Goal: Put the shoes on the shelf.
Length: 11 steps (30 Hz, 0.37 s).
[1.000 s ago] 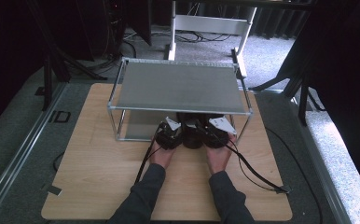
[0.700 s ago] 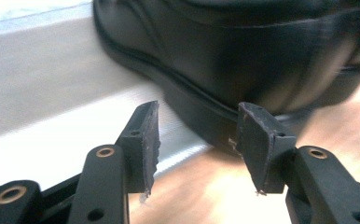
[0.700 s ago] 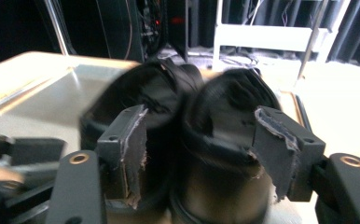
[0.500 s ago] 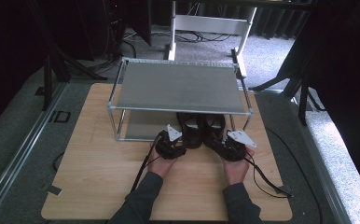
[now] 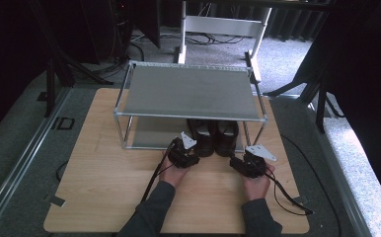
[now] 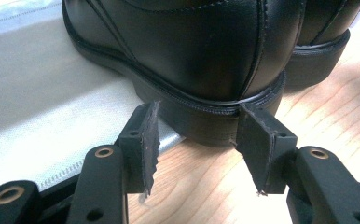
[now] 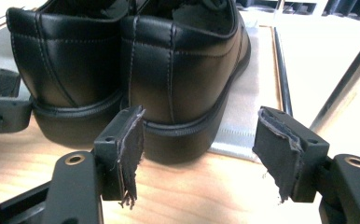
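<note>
1. The pair of black shoes (image 5: 214, 138) sits on the shoe rack's (image 5: 188, 91) lower shelf (image 5: 146, 139), heels over its near edge.
2. Left gripper (image 5: 184, 154) fingers (image 6: 143, 144) have just been opening, now wide around one heel; right gripper (image 5: 247, 165) fingers (image 7: 129, 144) are apart, empty.
3. Placement looks done.

Both grippers are off the shoes now. A second ago they sat side by side against the heels; now the right gripper (image 5: 241, 164) is back out toward the right, clear of its shoe (image 5: 226, 138). The left gripper (image 5: 186, 157) has just been opening its jaws, nothing pinched, heel of the left shoe (image 5: 202, 138) just ahead.
</note>
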{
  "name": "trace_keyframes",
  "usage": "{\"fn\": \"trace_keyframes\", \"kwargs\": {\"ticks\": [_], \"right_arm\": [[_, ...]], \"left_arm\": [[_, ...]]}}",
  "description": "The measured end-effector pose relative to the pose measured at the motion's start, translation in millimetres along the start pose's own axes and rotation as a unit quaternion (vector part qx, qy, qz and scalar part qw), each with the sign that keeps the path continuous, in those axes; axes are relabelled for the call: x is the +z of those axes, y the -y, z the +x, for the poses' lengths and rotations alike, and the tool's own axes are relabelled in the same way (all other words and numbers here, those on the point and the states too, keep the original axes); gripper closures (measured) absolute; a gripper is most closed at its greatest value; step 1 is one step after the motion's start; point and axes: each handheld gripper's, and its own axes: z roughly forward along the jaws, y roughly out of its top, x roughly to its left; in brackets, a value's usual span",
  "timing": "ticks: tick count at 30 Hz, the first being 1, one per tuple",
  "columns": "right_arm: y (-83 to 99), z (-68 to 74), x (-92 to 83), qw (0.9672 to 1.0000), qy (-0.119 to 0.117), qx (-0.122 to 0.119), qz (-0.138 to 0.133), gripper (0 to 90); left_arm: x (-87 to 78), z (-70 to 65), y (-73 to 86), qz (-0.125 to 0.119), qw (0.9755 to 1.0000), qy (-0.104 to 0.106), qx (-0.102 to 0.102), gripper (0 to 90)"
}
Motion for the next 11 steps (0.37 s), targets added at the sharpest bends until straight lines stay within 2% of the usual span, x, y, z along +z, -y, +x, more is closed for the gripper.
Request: {"fn": "trace_keyframes", "kwargs": {"ticks": [3, 5, 11], "right_arm": [[0.9, -1.0, -2.6, 0.9999, 0.000, -0.007, 0.014, 31.2], [2.5, -3.6, -5.0, 0.9996, -0.005, -0.010, 0.028, 30.0], [10.7, -18.8, -13.8, 0.9978, -0.008, -0.020, 0.063, 29.8]], "left_arm": [[-3.3, -0.8, 0.2, 0.008, 0.9999, -0.011, -0.003, 50.8], [-8.9, 1.6, 2.1, 0.006, 0.9999, -0.002, -0.012, 49.1], [-36.8, 10.1, 13.3, 0.006, 0.9997, 0.009, -0.021, 47.8]]}}
